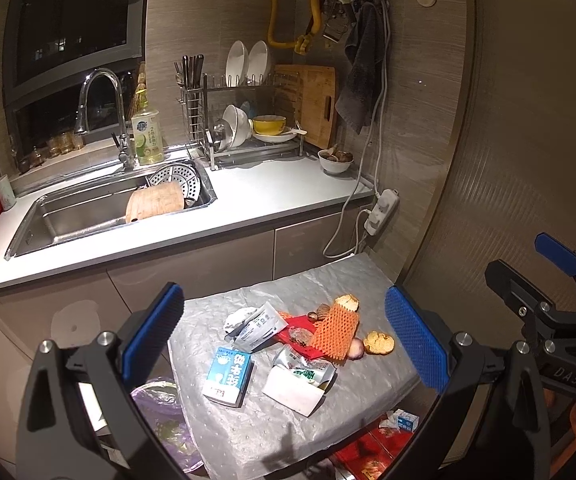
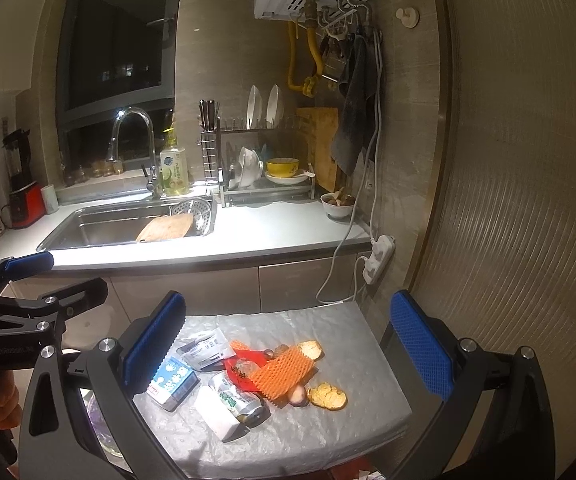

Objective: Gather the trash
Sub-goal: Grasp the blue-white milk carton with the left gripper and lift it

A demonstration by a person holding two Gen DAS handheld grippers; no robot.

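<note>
- While poised above the litter, stood wide apart and held nothing: so with the left gripper, so too with the right gripper.
- Lay heaped between both sets of blue pads, on a small table under a crinkled silver sheet: the trash itself.
- Nearest the left: a blue milk carton. Probably light, stiff if empty; best pinched across its narrow sides.
- Beside it: a crushed can resting on a white box. Likely slick and prone to roll; best taken across the dented body.
- Behind: foil sachets and a red wrapper. Thin, flat, slippery; best caught by a raised edge.
- On top of the wrapper: an orange foam net. Soft, springy, easy to squeeze.
- Around the net: two dry peel pieces, probably brittle.
- Overlapped throughout, so apt to drag neighbours along.
- Below the table's left edge: a purple-lined bin.
- Beyond: a counter with sink, well apart.
</note>
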